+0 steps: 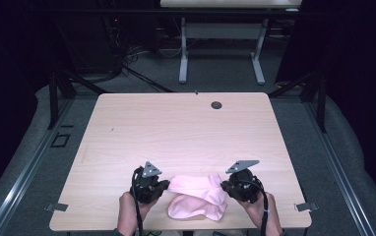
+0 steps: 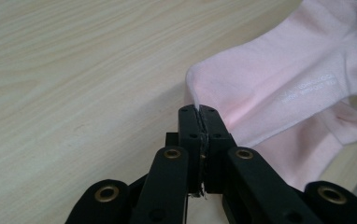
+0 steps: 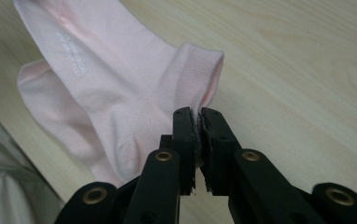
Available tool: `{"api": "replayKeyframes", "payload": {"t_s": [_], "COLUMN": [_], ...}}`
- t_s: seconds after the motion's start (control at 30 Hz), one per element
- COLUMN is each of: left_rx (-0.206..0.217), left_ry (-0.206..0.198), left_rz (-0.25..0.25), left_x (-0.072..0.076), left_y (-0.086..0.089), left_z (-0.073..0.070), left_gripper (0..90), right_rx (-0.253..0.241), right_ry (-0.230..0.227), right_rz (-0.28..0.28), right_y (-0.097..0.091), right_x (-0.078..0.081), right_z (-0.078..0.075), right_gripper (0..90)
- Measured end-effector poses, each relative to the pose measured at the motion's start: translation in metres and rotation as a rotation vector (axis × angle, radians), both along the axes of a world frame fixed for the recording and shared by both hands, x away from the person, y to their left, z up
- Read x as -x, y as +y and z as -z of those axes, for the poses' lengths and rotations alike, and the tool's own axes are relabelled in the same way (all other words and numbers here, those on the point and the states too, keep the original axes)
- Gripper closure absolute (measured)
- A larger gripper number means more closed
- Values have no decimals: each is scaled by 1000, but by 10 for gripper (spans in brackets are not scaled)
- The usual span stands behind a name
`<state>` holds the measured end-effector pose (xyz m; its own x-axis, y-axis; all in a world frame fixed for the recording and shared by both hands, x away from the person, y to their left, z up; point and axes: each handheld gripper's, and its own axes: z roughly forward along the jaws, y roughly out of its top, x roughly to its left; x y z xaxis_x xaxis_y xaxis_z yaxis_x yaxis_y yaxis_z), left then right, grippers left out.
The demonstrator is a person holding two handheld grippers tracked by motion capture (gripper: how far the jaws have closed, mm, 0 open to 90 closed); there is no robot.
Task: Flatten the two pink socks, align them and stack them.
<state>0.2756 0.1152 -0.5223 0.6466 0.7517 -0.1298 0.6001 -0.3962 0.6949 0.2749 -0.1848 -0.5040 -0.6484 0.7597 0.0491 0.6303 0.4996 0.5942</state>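
A pink sock (image 1: 198, 186) with small white lettering is stretched between my two grippers near the table's front edge, lifted a little. My left gripper (image 1: 165, 186) is shut on its toe end (image 2: 214, 79), with a thin fold of fabric pinched between the jaws (image 2: 199, 111). My right gripper (image 1: 224, 186) is shut on the ribbed cuff edge (image 3: 204, 70), the jaws (image 3: 198, 114) closed tight on it. A second pink sock (image 1: 196, 207) lies flat on the wood under and in front of the first, also seen below it (image 2: 307, 154) (image 3: 50, 102).
The light wooden table (image 1: 176, 128) has a round cable hole (image 1: 216, 104) near its far edge. Metal clips (image 1: 58, 207) (image 1: 305, 206) sit at the front corners. Another table's white legs (image 1: 220, 54) stand behind, on grey carpet with cables.
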Motion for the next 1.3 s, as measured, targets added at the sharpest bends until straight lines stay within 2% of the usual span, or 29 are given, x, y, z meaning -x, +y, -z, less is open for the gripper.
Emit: {"api": "replayKeyframes", "payload": {"t_s": [0.13, 0.17, 0.2, 0.23, 0.33, 0.4, 0.47, 0.7, 0.83, 0.87, 1.0, 1.03, 1.1, 1.2, 1.3], "left_rx": [9, 22, 19, 31, 15, 11, 16, -35, -89, -103, -154, -158, -177, -184, -168], "left_ry": [4, 10, 15, 34, 56, 65, 68, 65, 57, 55, 35, 35, 20, 1, -31], "left_rz": [22, 19, 26, 28, 35, 34, 33, 32, 28, 25, 24, 20, 15, -8, -27], "left_x": [13, 16, 18, 21, 29, 32, 35, 40, 41, 41, 43, 43, 44, 44, 44], "left_y": [-1, -1, -1, -2, -4, -4, -2, -1, -3, -4, -7, -7, -8, -6, -2], "left_z": [2, 3, 5, 8, 18, 22, 24, 30, 34, 34, 38, 40, 42, 42, 35], "left_gripper": [895, 895, 894, 895, 894, 894, 894, 886, 728, 684, 634, 622, 589, 467, 340], "right_rx": [-11, -4, -19, -13, -16, -16, -15, -23, 9, 3, 4, -5, 3, 10, -4], "right_ry": [22, 31, 36, 49, 80, 83, 89, 102, 104, 105, 98, 85, 86, 83, 83], "right_rz": [0, -2, -1, 1, -4, -7, -13, -30, -31, -28, -29, -25, -28, -31, -18], "right_y": [-3, -4, -5, -6, -8, -7, -6, -2, 1, 1, -1, -1, -1, -1, -2], "right_x": [11, 12, 13, 13, 13, 13, 14, 13, 12, 12, 13, 13, 14, 14, 14], "right_z": [6, 8, 12, 15, 25, 30, 32, 40, 49, 50, 53, 55, 55, 55, 54], "right_gripper": [843, 842, 842, 842, 841, 841, 840, 830, 789, 775, 743, 737, 726, 694, 614]}}
